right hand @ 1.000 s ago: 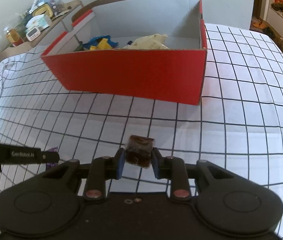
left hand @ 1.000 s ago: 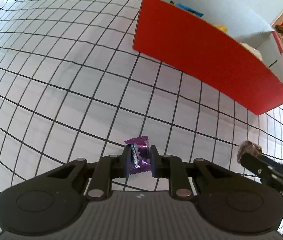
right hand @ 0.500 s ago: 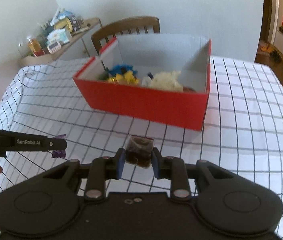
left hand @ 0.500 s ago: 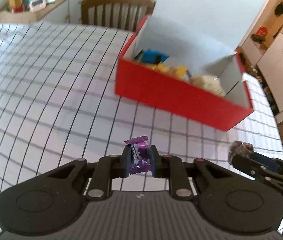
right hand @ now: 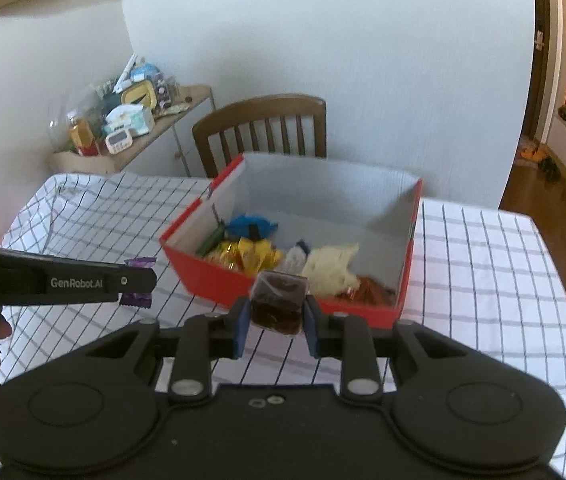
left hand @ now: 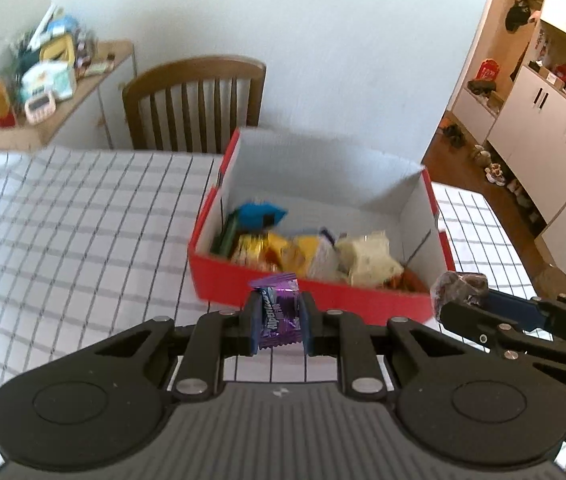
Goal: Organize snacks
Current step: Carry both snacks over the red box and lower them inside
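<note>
My left gripper [left hand: 280,322] is shut on a purple wrapped candy [left hand: 278,309], held above the checked tablecloth just in front of the red box [left hand: 315,294]. The box is open at the top, with several snacks along its near wall: blue, yellow, cream and orange packets. My right gripper [right hand: 276,318] is shut on a dark brown snack in clear wrap [right hand: 279,302], also in front of the box's near wall [right hand: 219,284]. In the right wrist view the left gripper [right hand: 139,280] comes in from the left with the purple candy [right hand: 136,299]. In the left wrist view the right gripper [left hand: 457,294] shows at the right.
A wooden chair [left hand: 195,100] stands behind the table at the wall. A cluttered side shelf [right hand: 131,120] is at the back left. White cabinets [left hand: 543,120] line the room at the right. The checked tablecloth [left hand: 75,216] spreads left of the box.
Both grippers have risen with their snacks still held. The views have tipped up from the tablecloth, so the box's inside, the chair and the wall now show.
</note>
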Action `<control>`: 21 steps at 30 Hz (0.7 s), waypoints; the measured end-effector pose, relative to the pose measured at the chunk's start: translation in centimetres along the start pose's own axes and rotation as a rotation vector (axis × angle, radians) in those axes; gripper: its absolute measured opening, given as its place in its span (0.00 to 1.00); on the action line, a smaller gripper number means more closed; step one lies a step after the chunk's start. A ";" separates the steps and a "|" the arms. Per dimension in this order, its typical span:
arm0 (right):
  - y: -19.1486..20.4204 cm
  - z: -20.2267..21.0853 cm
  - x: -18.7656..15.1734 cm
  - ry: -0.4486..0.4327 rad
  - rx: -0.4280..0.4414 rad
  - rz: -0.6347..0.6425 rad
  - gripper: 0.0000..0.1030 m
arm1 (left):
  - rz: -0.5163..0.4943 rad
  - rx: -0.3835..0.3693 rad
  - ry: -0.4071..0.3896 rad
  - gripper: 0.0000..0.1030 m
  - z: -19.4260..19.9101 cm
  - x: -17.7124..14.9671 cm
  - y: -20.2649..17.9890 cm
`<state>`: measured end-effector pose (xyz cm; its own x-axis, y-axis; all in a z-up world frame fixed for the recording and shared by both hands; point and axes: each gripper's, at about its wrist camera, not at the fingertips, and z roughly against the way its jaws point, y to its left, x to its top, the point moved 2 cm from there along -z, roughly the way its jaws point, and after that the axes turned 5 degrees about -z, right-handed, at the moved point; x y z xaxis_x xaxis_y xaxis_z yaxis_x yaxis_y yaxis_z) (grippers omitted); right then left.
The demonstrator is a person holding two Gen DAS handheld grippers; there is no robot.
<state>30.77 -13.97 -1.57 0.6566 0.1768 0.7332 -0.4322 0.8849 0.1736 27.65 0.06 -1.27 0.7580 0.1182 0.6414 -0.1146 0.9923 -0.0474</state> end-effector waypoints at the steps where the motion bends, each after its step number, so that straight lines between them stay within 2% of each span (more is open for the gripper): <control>1: -0.1 -0.1 0.4 -0.007 -0.003 0.001 0.26 | -0.009 0.004 -0.007 0.18 -0.1 0.5 -0.2; 9: -1.3 -2.4 3.4 -0.021 -0.025 -0.015 0.26 | -0.063 0.029 -0.039 0.18 -1.7 4.0 -0.8; 21: -3.5 -8.7 5.6 0.036 -0.051 -0.035 0.26 | -0.083 0.032 0.030 0.19 -7.9 7.5 -0.9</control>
<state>41.36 -12.33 -3.77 0.6928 0.1601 0.7031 -0.3774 0.9114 0.1643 38.55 0.38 -2.47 0.7844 0.0374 0.6191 -0.0710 0.9970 0.0298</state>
